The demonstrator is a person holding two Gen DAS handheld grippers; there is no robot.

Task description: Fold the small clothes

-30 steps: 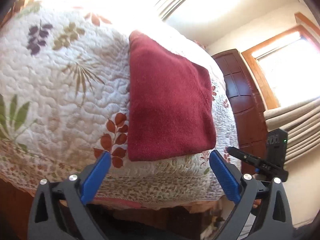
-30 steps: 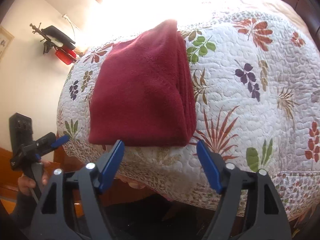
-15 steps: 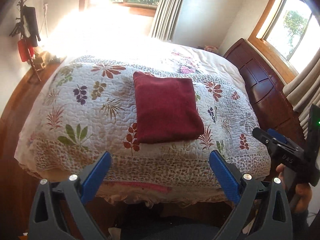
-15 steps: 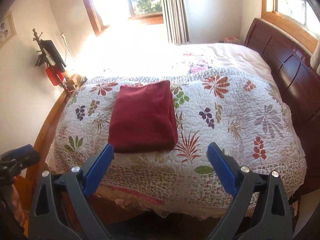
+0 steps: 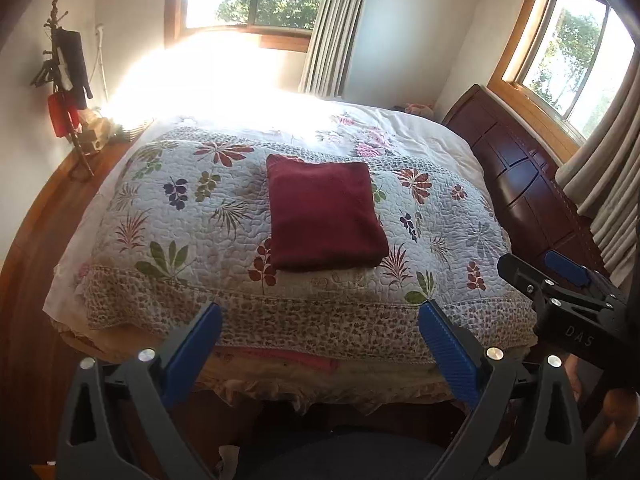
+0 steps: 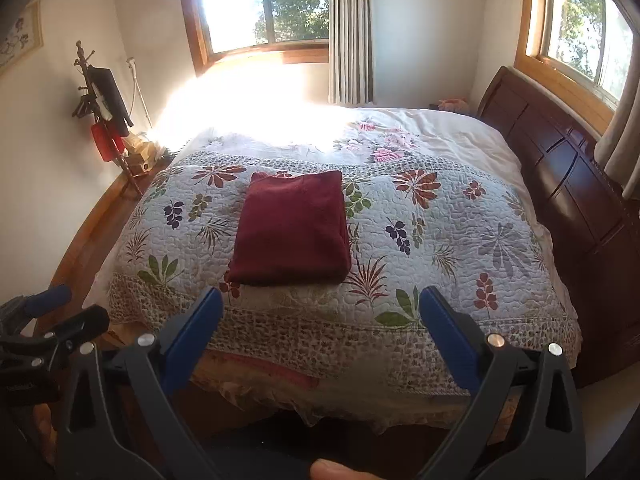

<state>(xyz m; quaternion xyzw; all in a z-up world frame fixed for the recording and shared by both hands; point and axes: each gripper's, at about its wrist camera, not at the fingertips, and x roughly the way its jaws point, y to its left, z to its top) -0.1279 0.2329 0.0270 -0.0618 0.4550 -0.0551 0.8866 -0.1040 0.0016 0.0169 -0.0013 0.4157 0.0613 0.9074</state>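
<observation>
Left gripper (image 5: 318, 336): jaws spread wide, nothing between them, held off the foot of the bed (image 5: 280, 356). Right gripper (image 6: 320, 320): jaws likewise spread and empty, also short of the bed edge. Each gripper shows in the other's view, the right one at the right edge of the left wrist view with a hand (image 5: 618, 412) below it, the left one at the lower left of the right wrist view. Folded red cloth (image 5: 324, 214) lies flat on the quilt (image 5: 168, 216), a neat rectangle near the quilt's near edge, well apart from both grippers. Quilt is white with leaf prints and covers the near part of the bed; a paler sheet (image 6: 452, 132) shows beyond it. Dark wooden headboard (image 6: 576, 188) on the right. Windows (image 6: 264, 4) behind, curtain (image 6: 350, 32) beside. A stand (image 5: 66, 80) with dark and red items against the left wall.
</observation>
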